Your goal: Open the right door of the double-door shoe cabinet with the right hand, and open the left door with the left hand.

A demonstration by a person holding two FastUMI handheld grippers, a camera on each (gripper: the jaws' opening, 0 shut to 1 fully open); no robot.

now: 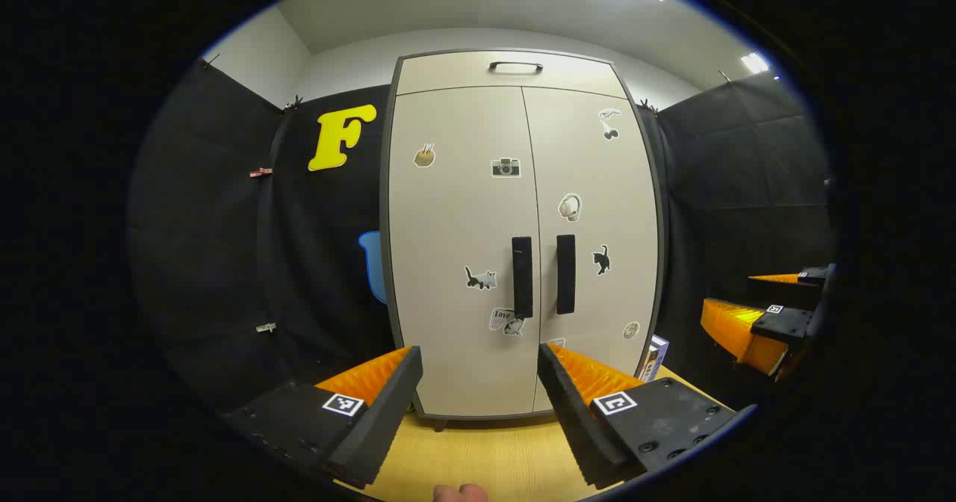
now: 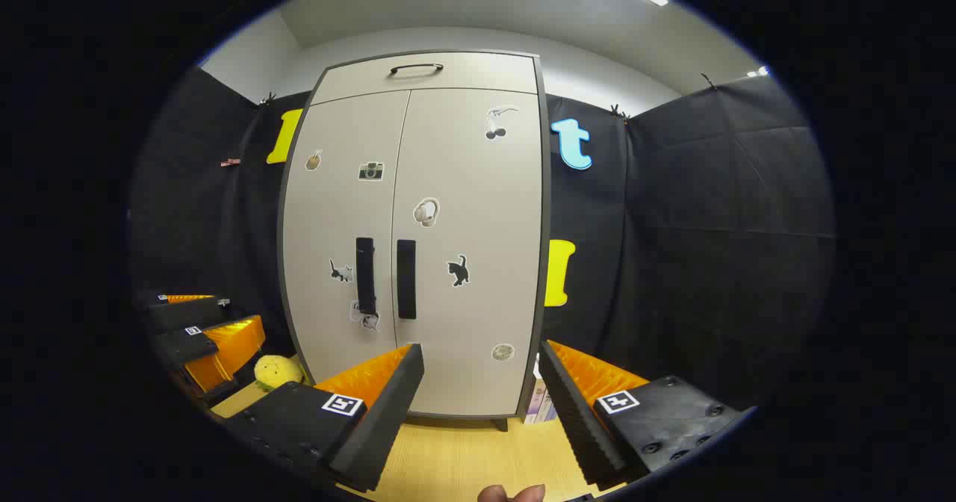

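Left tool (image 1: pixel 479 364) low over table (image 1: pixel 485 461), fingers spread wide, nothing between them. Straight ahead: shoe cabinet (image 1: pixel 523 233), both doors closed. Left door (image 1: pixel 459 248) and right door (image 1: pixel 594 240) meet at centre seam just above gap between fingers. Left handle (image 1: pixel 522 276) and right handle (image 1: pixel 566 274) upright, side by side at seam, well ahead of tool. Drawer handle (image 1: pixel 516 65) at cabinet top. Right tool (image 1: pixel 777 311) far right, apart from cabinet, fingers parted. Small box (image 1: pixel 654 358) beside cabinet's right foot.
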